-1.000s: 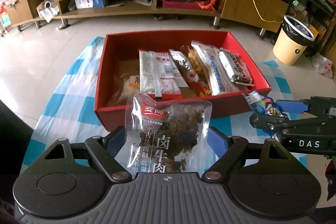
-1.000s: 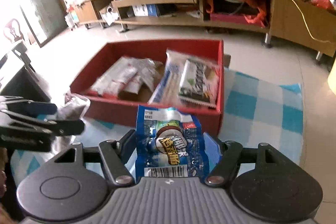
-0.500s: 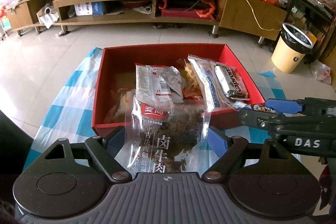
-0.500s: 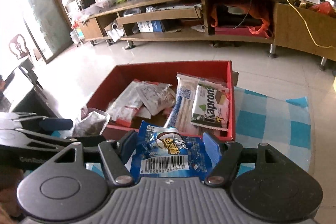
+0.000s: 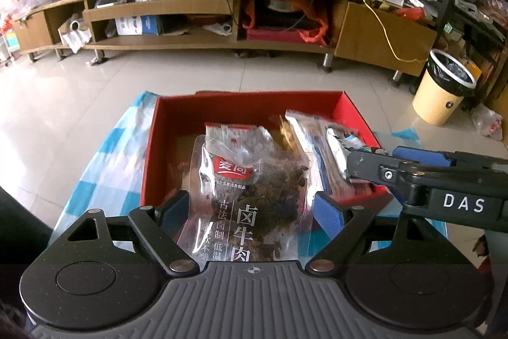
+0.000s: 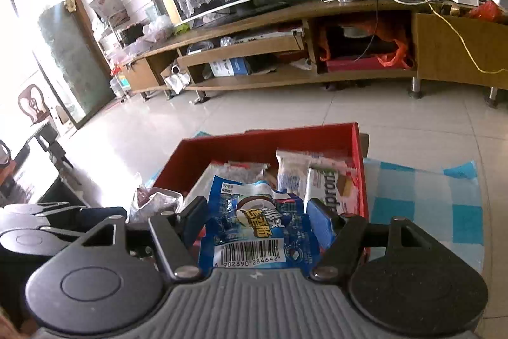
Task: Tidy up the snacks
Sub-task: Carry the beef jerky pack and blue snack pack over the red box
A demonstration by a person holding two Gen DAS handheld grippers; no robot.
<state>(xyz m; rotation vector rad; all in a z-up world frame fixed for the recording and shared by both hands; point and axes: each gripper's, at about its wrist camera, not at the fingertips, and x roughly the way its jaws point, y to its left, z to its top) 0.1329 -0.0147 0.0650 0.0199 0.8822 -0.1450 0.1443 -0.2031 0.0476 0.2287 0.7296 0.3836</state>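
My left gripper (image 5: 250, 205) is shut on a clear beef snack pouch (image 5: 254, 199) with a red label, held over the near wall of the red box (image 5: 254, 107). My right gripper (image 6: 257, 218) is shut on a blue snack packet (image 6: 260, 228) with a barcode, held over the near edge of the same red box (image 6: 266, 145). The right gripper also shows at the right of the left wrist view (image 5: 358, 164). The left gripper shows at the left of the right wrist view (image 6: 95, 215). Several snack packets (image 5: 320, 142) lie in the box.
The box stands on a blue and white checked cloth (image 5: 104, 155) on a tiled floor. A long wooden TV cabinet (image 5: 203, 12) runs along the back. A yellow waste bin (image 5: 444, 88) stands at the right.
Both grippers have risen and moved forward with their packets, from in front of the box to over its near edge. The right gripper has come closer to the left one.
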